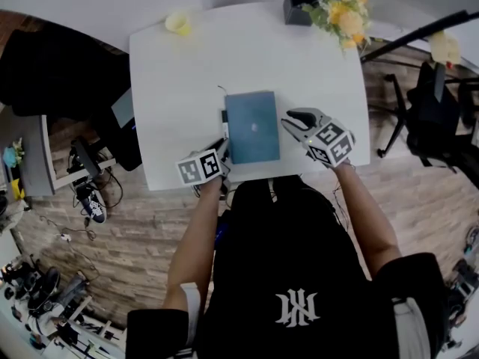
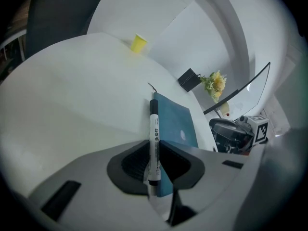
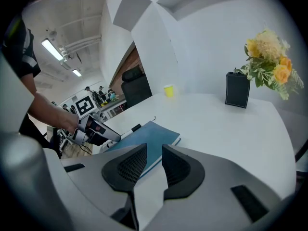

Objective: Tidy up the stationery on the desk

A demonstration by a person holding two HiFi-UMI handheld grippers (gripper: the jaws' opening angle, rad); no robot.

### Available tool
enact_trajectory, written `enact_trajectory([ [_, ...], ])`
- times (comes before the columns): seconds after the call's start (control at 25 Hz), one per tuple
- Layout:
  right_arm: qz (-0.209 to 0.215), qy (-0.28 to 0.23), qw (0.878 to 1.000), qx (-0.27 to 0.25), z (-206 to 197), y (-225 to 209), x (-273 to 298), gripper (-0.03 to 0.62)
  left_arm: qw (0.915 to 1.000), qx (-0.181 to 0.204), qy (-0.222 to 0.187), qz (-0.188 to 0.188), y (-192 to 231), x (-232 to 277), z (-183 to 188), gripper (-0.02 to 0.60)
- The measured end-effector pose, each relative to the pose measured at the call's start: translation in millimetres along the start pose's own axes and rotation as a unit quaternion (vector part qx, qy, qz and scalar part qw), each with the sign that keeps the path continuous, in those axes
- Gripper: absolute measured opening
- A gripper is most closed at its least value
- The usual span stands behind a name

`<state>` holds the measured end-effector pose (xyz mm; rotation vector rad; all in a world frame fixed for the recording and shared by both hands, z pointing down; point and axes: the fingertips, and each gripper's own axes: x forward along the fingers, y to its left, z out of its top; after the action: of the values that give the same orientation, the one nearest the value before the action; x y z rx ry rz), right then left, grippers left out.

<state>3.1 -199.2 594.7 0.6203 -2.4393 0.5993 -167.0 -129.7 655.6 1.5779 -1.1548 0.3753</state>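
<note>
A blue notebook (image 1: 253, 126) lies flat on the white desk (image 1: 187, 81) near its front edge. My left gripper (image 1: 222, 151) is at the notebook's left edge. In the left gripper view this gripper (image 2: 154, 149) is shut on a white marker pen (image 2: 154, 126) with a black cap, which points away along the notebook (image 2: 177, 121). My right gripper (image 1: 290, 118) hovers at the notebook's right edge. Its jaws (image 3: 154, 150) are open, with nothing between them and the notebook (image 3: 144, 139) beyond.
A black pen holder (image 1: 299, 6) and a bunch of yellow flowers (image 1: 340, 13) stand at the desk's far right corner. A yellow cup (image 1: 178, 22) sits at the far left. Office chairs (image 1: 430, 111) and floor clutter surround the desk.
</note>
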Motion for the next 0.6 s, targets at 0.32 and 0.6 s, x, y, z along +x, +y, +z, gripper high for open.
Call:
enact_trajectory([
  [0.32, 0.014, 0.005, 1.000, -0.008, -2, 5, 2, 0.120, 0.9995, 0.019, 0.019, -0.015, -5, 4, -4, 0.099],
  [0.6, 0.017, -0.002, 1.000, -0.007, -2, 10, 0, 0.120, 0.9966, 0.075, 0.033, 0.008, -8, 3, -6, 0.143],
])
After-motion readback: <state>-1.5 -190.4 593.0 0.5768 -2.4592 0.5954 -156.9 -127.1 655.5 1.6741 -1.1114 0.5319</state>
